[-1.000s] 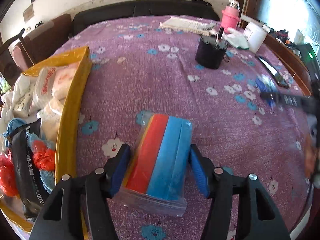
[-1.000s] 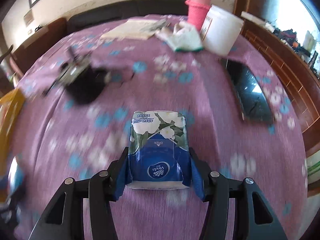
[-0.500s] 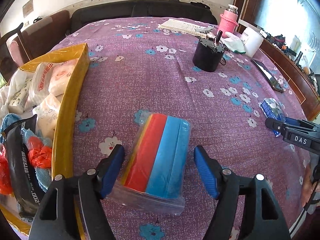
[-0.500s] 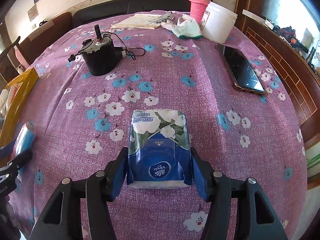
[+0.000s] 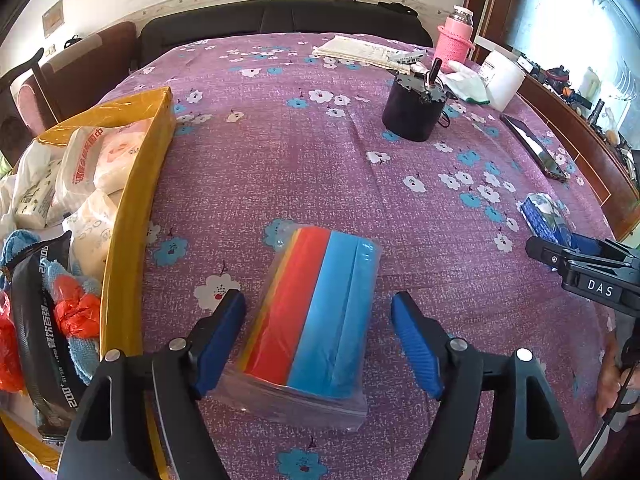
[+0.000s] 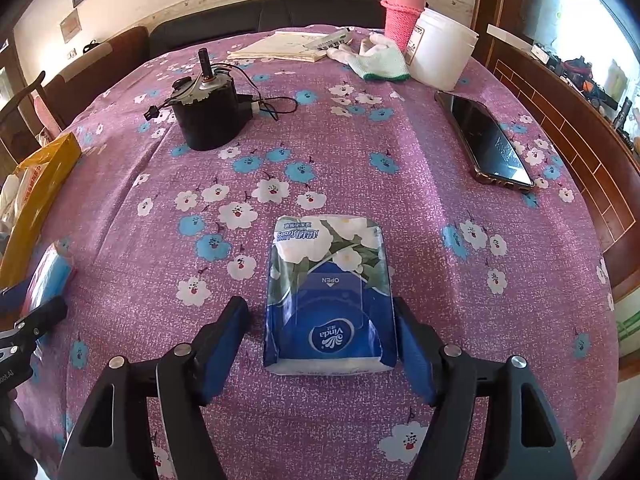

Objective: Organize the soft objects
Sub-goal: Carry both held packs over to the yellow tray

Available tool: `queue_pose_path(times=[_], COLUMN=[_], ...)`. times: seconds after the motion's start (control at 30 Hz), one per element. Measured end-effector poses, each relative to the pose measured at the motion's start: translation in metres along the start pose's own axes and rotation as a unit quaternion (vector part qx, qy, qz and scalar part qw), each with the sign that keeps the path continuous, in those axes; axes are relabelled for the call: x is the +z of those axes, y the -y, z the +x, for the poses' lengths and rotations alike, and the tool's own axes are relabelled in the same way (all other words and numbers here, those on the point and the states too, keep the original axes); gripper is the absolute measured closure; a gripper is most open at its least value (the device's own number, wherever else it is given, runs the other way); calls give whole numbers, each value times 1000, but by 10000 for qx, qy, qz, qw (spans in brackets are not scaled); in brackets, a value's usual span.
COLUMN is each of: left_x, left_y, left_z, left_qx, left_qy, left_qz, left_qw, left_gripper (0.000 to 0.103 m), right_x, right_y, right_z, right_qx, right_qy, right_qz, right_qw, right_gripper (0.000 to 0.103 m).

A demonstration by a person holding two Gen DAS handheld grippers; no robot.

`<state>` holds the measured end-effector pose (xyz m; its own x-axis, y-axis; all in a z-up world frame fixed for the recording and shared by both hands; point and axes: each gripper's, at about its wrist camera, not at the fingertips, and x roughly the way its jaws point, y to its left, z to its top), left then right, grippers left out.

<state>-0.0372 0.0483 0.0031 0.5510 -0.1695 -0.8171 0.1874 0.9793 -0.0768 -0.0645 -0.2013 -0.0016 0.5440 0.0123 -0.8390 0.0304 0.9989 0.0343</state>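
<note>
A clear-wrapped pack of red, yellow and blue cloths (image 5: 316,316) lies on the purple flowered tablecloth between the fingers of my left gripper (image 5: 320,340). Its jaws are opening and the blue pads stand clear of the pack on both sides. In the right wrist view a blue and white tissue pack (image 6: 330,296) lies between the fingers of my right gripper (image 6: 320,344), whose jaws are opening too, with a clear gap at the left pad and the right pad close beside the pack. The tissue pack (image 5: 546,216) and right gripper (image 5: 568,258) also show at the left view's right edge.
A yellow box (image 5: 132,208) at the left holds several tissue packs, cloths and a black pouch. A black motor with cable (image 6: 210,114), a phone (image 6: 486,140), a white glove (image 6: 378,60), a white tub (image 6: 440,54), a pink flask (image 6: 404,8) and papers (image 6: 280,46) lie further back.
Both grippers have opened, so their pads have come off the cloth pack and the tissue pack. The right gripper's view has stopped sweeping and stands still now.
</note>
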Motion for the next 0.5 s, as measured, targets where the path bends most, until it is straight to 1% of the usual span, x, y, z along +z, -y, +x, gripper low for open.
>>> queue_pose_path(times=[0.2, 0.27, 0.33, 0.37, 0.43, 0.47, 0.5], left_x=[0, 0, 0, 0, 0, 0, 0], left_y=[1, 1, 3, 4, 6, 7, 8], left_z=[1, 1, 3, 4, 5, 6, 6], left_qx=[11, -4, -60, -89, -136, -176, -210], left_qy=[-17, -32, -75, -103, -147, -172, -198], left_qz=[32, 58, 122, 162, 227, 260, 291], left_qw=[10000, 10000, 9999, 9998, 9995, 9994, 9992], left_gripper=[26, 24, 16, 14, 8, 6, 2], right_x=[-2, -2, -2, -1, -1, -1, -2], right_y=[-2, -2, -2, -2, 0, 3, 7], right_z=[0, 1, 2, 2, 3, 2, 0], right_qx=[13, 19, 20, 25, 65, 125, 211], right_qy=[39, 35, 22, 4, -9, 11, 43], right_qz=[-20, -21, -21, -22, 4, 63, 139], right_qw=[10000, 10000, 10000, 10000, 10000, 9999, 9997], right_gripper=[21, 19, 16, 12, 11, 11, 11])
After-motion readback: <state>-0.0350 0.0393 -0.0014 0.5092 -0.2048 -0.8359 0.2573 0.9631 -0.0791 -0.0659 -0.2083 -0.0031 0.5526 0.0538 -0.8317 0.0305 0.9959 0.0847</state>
